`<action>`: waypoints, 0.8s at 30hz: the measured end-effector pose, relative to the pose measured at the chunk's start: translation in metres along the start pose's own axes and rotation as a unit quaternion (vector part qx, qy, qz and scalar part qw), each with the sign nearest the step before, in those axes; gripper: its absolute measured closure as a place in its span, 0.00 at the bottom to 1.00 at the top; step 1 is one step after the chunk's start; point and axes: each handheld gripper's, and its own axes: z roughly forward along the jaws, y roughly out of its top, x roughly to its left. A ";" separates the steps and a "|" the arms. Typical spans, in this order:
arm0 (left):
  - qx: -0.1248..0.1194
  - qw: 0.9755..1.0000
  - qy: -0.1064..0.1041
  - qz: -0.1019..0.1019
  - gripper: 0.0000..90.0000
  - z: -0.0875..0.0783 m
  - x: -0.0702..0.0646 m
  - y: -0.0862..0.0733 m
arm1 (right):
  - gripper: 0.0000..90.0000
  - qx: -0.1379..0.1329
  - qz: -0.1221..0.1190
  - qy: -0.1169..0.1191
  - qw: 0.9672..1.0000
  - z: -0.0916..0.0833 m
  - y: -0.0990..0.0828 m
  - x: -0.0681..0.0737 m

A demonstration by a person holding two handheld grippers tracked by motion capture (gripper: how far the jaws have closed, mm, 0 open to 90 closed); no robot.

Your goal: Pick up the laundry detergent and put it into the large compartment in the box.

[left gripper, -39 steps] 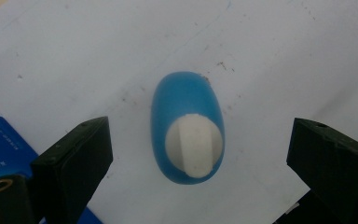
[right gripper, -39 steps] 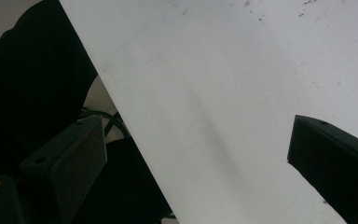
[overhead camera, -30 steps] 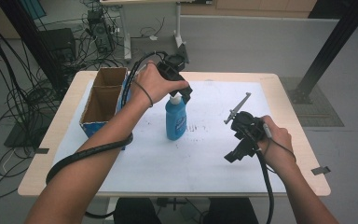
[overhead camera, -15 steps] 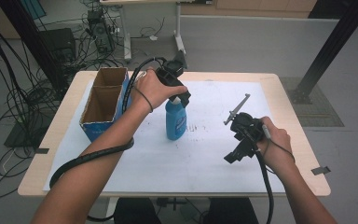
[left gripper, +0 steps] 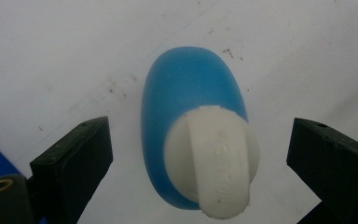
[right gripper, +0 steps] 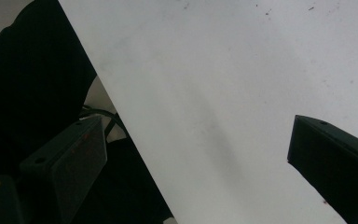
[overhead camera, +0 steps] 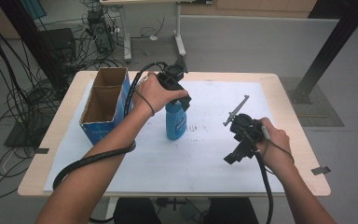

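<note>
A blue bottle (overhead camera: pixel 175 122) with a white cap stands upright on the white sheet near the table's middle. My left gripper (overhead camera: pixel 182 103) hangs right above it, pointing down. From the left gripper view I look straight down on the bottle's white cap (left gripper: pixel 213 161), which sits between the two wide-apart jaws without touching them; the left gripper (left gripper: pixel 200 163) is open. My right gripper (overhead camera: pixel 233 156) is held low over the sheet at the right, tilted toward the near edge. Its jaws stand wide apart with nothing between them (right gripper: pixel 198 158).
An open blue cardboard box (overhead camera: pixel 105 105) with two compartments stands at the table's left, close to the bottle. A white sheet (overhead camera: pixel 177 163) covers most of the wooden table (overhead camera: pixel 65 140). Cables and a dark stand crowd the floor beyond.
The left gripper has shifted slightly over the bottle's top. The right hand and gripper have stayed put.
</note>
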 end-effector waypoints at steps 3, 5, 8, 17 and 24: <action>0.000 1.000 -0.001 0.001 0.08 0.002 0.000 0.000 | 0.05 0.000 0.000 0.000 1.000 0.000 0.000 0.000; 0.001 1.000 0.000 -0.001 0.08 0.005 -0.001 -0.001 | 0.05 -0.001 -0.001 0.000 1.000 0.000 0.000 0.000; 0.004 1.000 0.002 0.000 0.08 0.008 -0.002 -0.002 | 0.05 0.000 -0.002 -0.001 1.000 0.000 -0.001 0.000; 0.005 1.000 -0.003 -0.003 0.08 0.015 -0.002 -0.002 | 0.05 -0.002 -0.001 0.001 1.000 0.002 -0.001 0.000; 0.014 1.000 0.007 0.003 0.08 0.021 -0.005 -0.001 | 0.05 -0.002 -0.005 -0.002 1.000 0.002 -0.001 0.000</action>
